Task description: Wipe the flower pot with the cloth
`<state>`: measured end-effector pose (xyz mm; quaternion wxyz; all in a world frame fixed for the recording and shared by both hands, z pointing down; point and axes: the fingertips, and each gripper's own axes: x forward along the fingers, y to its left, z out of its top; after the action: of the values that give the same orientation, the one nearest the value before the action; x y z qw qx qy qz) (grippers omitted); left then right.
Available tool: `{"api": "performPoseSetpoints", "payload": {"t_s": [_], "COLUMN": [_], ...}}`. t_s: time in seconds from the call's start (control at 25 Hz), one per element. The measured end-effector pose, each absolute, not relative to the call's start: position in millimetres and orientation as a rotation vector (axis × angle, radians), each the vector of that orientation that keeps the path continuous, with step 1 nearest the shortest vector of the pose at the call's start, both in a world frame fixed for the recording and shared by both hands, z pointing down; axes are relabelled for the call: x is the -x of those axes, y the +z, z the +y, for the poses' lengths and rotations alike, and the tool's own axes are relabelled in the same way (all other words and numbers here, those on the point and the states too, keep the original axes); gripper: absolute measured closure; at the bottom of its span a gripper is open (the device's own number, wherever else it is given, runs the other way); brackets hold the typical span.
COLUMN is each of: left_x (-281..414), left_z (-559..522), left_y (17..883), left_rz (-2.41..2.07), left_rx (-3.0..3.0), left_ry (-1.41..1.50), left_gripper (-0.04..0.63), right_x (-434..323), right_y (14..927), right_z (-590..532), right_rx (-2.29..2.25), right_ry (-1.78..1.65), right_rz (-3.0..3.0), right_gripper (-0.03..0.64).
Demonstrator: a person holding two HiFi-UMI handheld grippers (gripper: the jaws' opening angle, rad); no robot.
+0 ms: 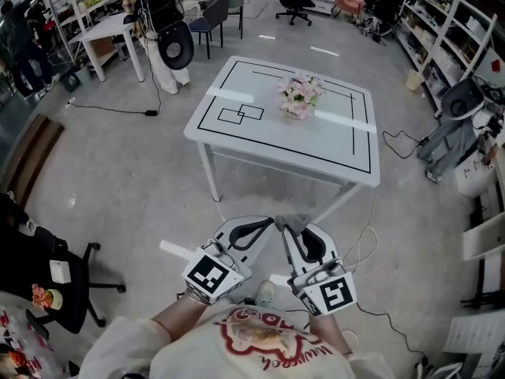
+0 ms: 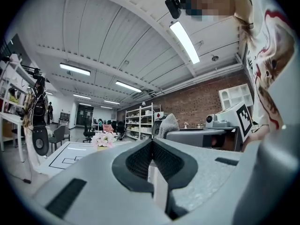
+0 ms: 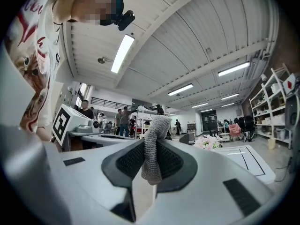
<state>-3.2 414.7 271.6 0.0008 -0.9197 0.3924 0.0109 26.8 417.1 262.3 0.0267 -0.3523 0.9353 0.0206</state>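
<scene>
The flower pot [image 1: 299,98], full of pink and white flowers, stands on the white table [image 1: 316,142] marked with black lines, well ahead of both grippers. My right gripper [image 1: 286,226] is shut on a grey knitted cloth [image 1: 294,223], which sticks up between its pads [image 3: 152,149]. My left gripper [image 1: 267,223] is beside it, its jaws shut with nothing in them [image 2: 151,140]. Both are held low, short of the table's near edge and pointing level at it. The pot appears small in the left gripper view [image 2: 104,139] and in the right gripper view [image 3: 207,143].
A cable [image 1: 364,243] trails on the floor by the table's near right leg. A black office chair [image 1: 47,279] stands at my left. Shelving [image 1: 442,30] lines the right wall. More chairs [image 1: 211,16] and a second white table [image 1: 106,34] are behind.
</scene>
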Motion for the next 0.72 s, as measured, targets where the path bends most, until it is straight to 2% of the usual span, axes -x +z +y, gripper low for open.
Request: {"api": "performPoseSetpoints", "payload": {"t_s": [0.32, 0.72], "left_x": [28.6, 32.1], "left_z": [473.9, 494.9], "left_y": [285.4, 269.5], "left_rz": [1.129, 1.157], "left_rx": [2.937, 2.928], "left_ry": [0.014, 0.083], "left_gripper": [0.592, 0.592], "right_x": [-7.2, -6.4], "right_y": [265.9, 253.5], "right_z": [483.7, 508.7], "right_rx": [1.229, 1.208], "right_ry": [0.073, 0.072], "right_rz": [2.823, 2.817], "right_gripper": [0.552, 0.552]}}
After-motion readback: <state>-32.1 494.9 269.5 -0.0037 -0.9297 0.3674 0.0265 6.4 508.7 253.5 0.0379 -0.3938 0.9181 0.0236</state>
